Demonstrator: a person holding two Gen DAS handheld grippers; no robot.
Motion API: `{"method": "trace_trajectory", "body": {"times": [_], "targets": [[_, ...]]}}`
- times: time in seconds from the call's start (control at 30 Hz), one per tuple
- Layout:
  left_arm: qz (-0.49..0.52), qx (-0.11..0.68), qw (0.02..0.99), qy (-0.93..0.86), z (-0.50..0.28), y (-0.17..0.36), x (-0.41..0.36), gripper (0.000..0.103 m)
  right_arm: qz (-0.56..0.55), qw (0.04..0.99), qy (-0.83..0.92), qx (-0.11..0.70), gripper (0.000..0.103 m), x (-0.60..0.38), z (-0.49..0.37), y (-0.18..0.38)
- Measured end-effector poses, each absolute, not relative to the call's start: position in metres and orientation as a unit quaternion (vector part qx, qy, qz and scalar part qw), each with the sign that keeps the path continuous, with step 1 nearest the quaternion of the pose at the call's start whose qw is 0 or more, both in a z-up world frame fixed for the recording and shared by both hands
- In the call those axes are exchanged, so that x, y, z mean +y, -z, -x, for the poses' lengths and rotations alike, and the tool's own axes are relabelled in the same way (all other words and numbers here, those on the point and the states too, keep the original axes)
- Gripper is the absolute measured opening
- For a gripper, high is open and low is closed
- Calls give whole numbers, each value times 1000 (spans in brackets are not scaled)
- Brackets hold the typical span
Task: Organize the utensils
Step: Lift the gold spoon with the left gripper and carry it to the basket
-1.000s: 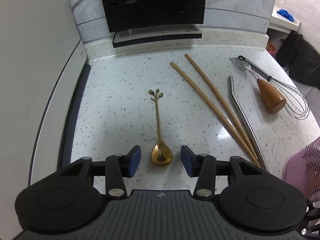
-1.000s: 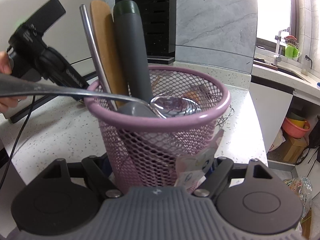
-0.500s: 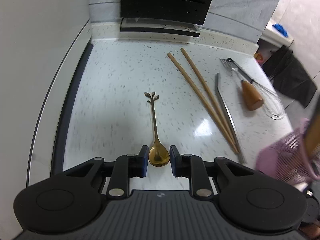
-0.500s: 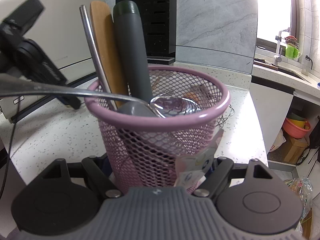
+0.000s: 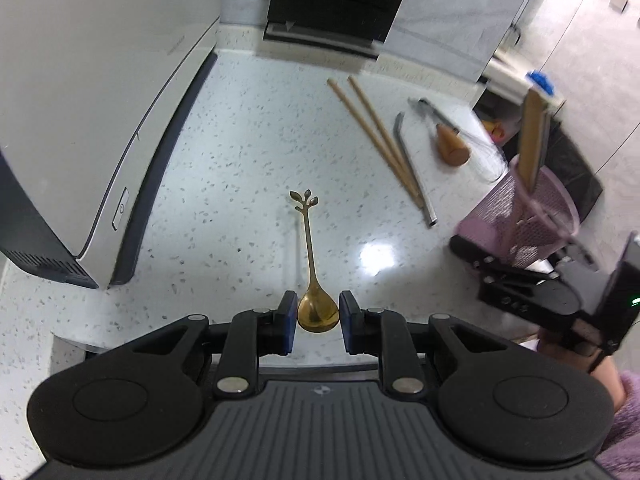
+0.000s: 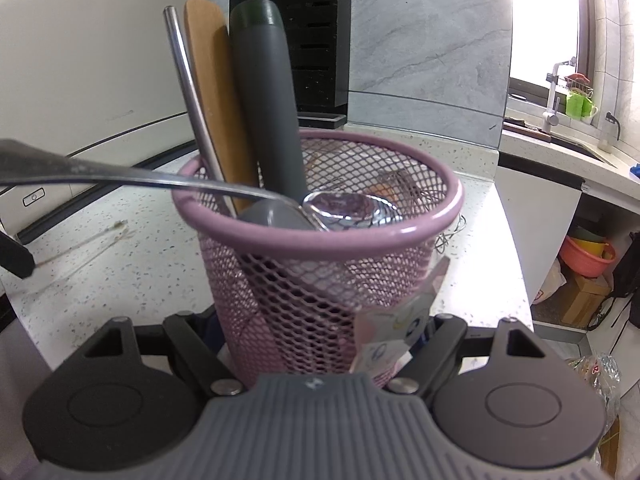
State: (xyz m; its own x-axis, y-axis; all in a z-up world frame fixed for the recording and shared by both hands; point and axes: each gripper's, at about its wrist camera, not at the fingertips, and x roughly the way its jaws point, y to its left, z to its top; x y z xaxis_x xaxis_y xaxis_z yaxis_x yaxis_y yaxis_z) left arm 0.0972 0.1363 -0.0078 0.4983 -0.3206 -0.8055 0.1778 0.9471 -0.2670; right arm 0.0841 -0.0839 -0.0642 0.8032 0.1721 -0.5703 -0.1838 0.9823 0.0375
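Observation:
My left gripper (image 5: 318,322) is shut on the bowl of a gold spoon (image 5: 311,264) with a leaf-shaped handle end, lifted above the speckled counter (image 5: 240,168). My right gripper (image 6: 320,344) is shut on a pink mesh basket (image 6: 320,248) that holds a wooden spatula (image 6: 212,88), a grey handle (image 6: 264,100), a steel straw (image 6: 188,92) and a steel spoon (image 6: 344,204). The basket also shows in the left wrist view (image 5: 528,216) at the right. Two wooden chopsticks (image 5: 376,132), a bent steel straw (image 5: 412,172) and a wood-handled whisk (image 5: 452,140) lie on the counter.
A white appliance (image 5: 92,92) fills the left side. A black knife block (image 5: 340,0) stands at the back wall. The counter's front edge runs just under my left gripper, and its right edge drops off beyond the whisk.
My left gripper has closed on the gold spoon's bowl and risen with it, pulling back from the counter. The right gripper still holds the basket, unmoved.

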Motion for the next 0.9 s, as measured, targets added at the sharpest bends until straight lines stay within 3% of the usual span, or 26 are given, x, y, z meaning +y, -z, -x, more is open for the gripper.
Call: {"method": "trace_trajectory", "body": {"times": [0.27,0.53,0.7,0.9], "targets": [[130,431,874,182,-101,-19,143,25,9,949,-89,301,80,-82,-86,62],[65,374,896,229,-95,-101,118,25,9,950,-92,299,80,-84,-86,64],[46,439,844,307,-109,-128,79,25,7,949,-97,298,80,-87,-87,65],[82,551,745,366,-142,-110,36,25,5,950,-101,296,80,-89,-86,66]]}}
